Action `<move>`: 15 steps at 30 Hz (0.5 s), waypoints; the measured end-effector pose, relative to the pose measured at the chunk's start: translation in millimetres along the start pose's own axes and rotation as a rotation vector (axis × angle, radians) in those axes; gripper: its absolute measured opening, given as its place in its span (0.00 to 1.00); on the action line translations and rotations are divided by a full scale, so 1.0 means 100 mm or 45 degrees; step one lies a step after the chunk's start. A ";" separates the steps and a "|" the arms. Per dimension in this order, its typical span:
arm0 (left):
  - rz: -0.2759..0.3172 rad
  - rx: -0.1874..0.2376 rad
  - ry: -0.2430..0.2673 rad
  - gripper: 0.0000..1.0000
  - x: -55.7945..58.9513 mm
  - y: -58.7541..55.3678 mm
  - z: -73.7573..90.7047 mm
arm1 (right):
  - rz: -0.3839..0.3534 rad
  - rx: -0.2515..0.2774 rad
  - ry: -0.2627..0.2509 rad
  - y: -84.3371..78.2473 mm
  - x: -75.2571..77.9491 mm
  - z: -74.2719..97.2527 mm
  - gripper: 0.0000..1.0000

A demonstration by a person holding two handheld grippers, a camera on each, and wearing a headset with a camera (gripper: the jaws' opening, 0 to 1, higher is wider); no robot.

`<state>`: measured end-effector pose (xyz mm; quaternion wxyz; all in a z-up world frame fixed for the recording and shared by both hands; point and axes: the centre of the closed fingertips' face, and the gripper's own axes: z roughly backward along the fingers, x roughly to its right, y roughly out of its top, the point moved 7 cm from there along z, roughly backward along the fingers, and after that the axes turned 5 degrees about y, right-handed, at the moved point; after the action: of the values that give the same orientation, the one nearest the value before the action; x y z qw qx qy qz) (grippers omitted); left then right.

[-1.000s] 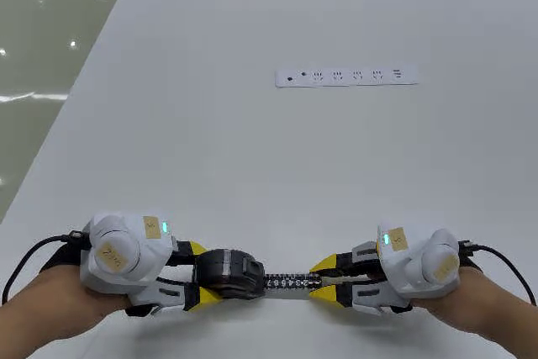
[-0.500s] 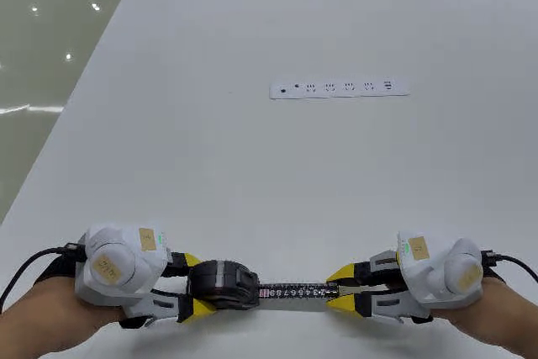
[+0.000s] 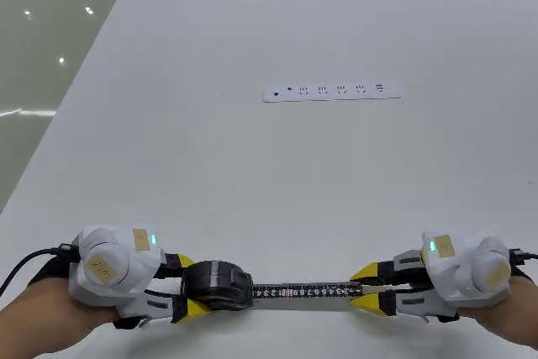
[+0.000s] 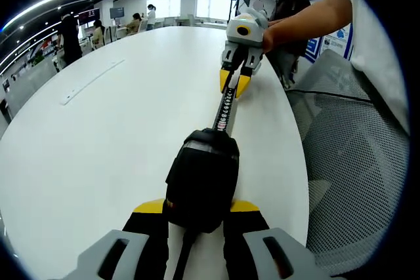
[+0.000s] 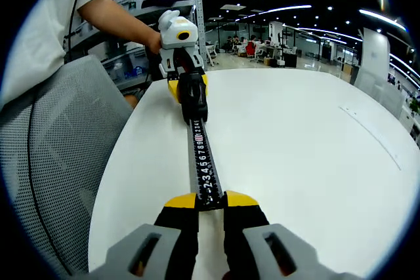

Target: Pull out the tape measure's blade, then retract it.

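A black tape measure (image 3: 218,284) lies at the near edge of the white table (image 3: 277,174), with my left gripper (image 3: 187,287) shut on its case (image 4: 202,178). Its dark numbered blade (image 3: 307,292) runs out to the right, straight and level above the table. My right gripper (image 3: 365,288) is shut on the blade's end (image 5: 208,195). In the right gripper view the blade leads away to the case (image 5: 194,94) and the left gripper (image 5: 188,90). In the left gripper view the blade (image 4: 224,111) reaches the right gripper (image 4: 235,84).
A white power strip (image 3: 332,91) lies flat in the middle of the table, far from both grippers. The table's left edge borders a glossy green floor (image 3: 42,65). A grey mesh chair (image 5: 52,162) stands just behind the near edge.
My right gripper has moved to the right with the blade's end, so more blade is out of the case. The left gripper and case have stayed put near the edge.
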<state>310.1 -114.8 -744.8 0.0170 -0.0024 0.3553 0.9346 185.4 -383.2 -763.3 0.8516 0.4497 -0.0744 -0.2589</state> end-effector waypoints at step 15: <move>-0.002 0.002 0.000 0.29 0.00 -0.01 0.00 | -0.031 -0.060 -0.038 -0.21 0.02 0.33 0.11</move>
<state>310.0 -114.3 -745.3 0.0176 -0.0027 0.3561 0.9343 166.9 -418.1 -761.1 0.8575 0.4265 -0.0755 -0.2776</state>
